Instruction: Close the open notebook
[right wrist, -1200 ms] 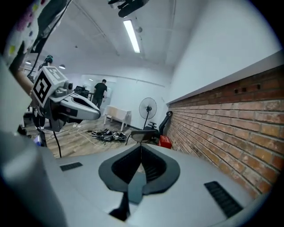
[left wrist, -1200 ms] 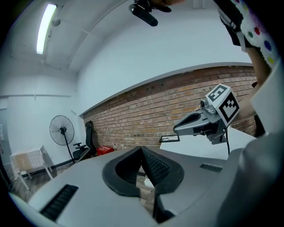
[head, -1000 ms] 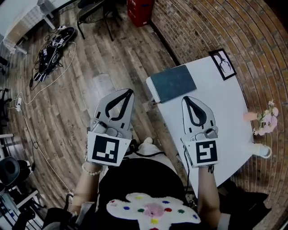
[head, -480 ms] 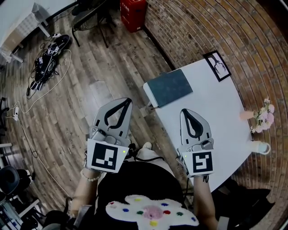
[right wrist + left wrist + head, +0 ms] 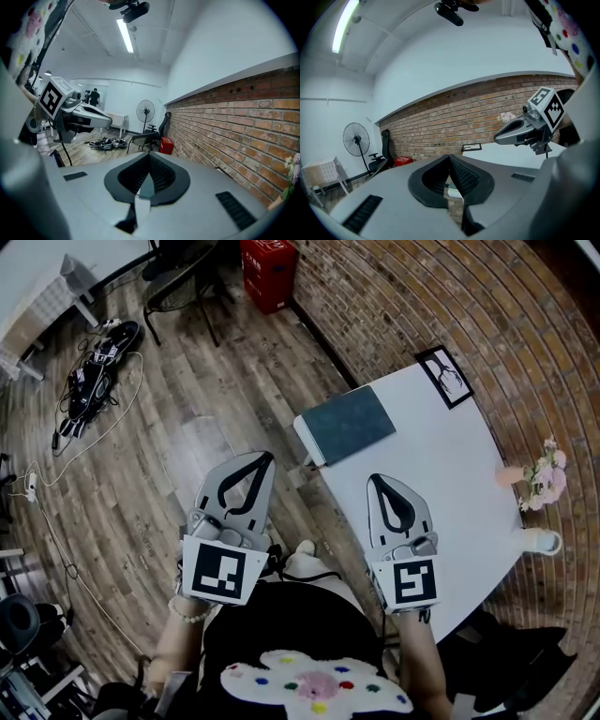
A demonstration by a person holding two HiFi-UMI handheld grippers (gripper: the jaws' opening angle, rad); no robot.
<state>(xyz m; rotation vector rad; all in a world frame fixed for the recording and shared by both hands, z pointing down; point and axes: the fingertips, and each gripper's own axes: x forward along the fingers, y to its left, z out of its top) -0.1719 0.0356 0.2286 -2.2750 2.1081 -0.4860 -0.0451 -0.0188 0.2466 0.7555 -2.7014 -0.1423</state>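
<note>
Head view. Your left gripper (image 5: 266, 457) sits left of centre in the frame, over the wooden floor (image 5: 187, 418) and just off the left edge of the white table (image 5: 441, 465). In its own view the jaws meet at the tips with nothing between them.

Your right gripper (image 5: 377, 480) sits right of centre, above the lower left part of the table. Its own view shows the two pads pressed together, and it holds nothing.

The notebook (image 5: 349, 424) lies flat at the table's upper left corner, above and between the two grippers in the frame and apart from both. Its dark teal cover is down, so the book reads as closed. One long side runs along the table's left edge.

Other items on the table:
- A small framed picture (image 5: 443, 376) lies at the upper right edge, near the brick wall (image 5: 450, 296).
- Pink flowers (image 5: 544, 474) stand at the right edge, with a white cup (image 5: 542, 540) below them.

On the floor, a red box (image 5: 267, 259) is at top centre, a chair (image 5: 183, 277) is to its left, and a tangle of cables (image 5: 89, 381) is at upper left.
</note>
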